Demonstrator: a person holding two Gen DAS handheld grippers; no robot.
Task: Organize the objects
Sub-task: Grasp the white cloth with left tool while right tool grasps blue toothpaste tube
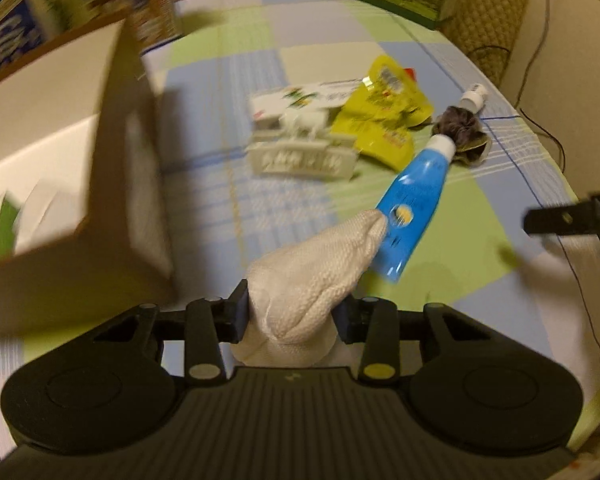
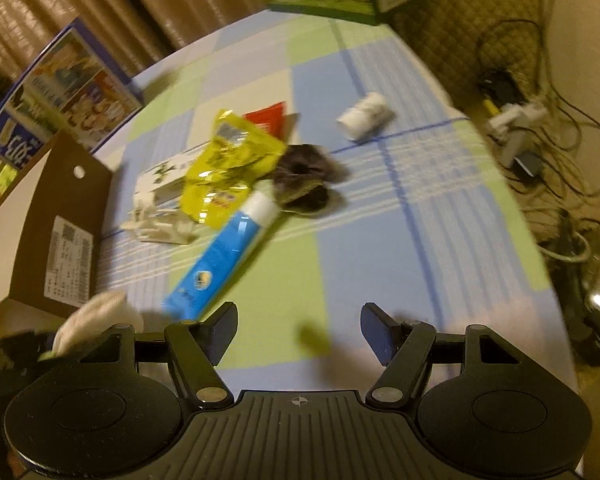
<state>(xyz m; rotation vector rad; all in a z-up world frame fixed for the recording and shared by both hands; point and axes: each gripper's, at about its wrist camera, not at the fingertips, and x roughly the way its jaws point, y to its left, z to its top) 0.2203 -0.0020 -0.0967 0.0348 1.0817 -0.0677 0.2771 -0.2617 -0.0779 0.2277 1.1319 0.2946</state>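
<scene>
Clamped between the fingers of the left tool [image 1: 289, 316], a white knitted sock [image 1: 316, 276] juts forward, bunched and only partly gripped. Just to its left stands the open cardboard box [image 1: 111, 184], and I'd guess that's where it is headed. Risk one: the sock is floppy, so its loose toe could catch the box wall and drag free of the grip. Beyond lie a blue tube [image 1: 414, 200], yellow packets [image 1: 384, 120], a white clip [image 1: 300, 156] and a dark scrunchie [image 1: 462, 132] on the checked tabletop [image 1: 460, 208].

Over to the right wrist: the right tool [image 2: 297, 334] hangs with its fingers spread wide and nothing between them, just above the tabletop near the tube's flat end. Left tool and sock show at the lower left edge, very close. Risk two: the two tools are crowding each other, so a reach for the tube could knock the left one. A white roll [image 2: 362, 116] sits well apart and looks likely to roll if nudged.
</scene>
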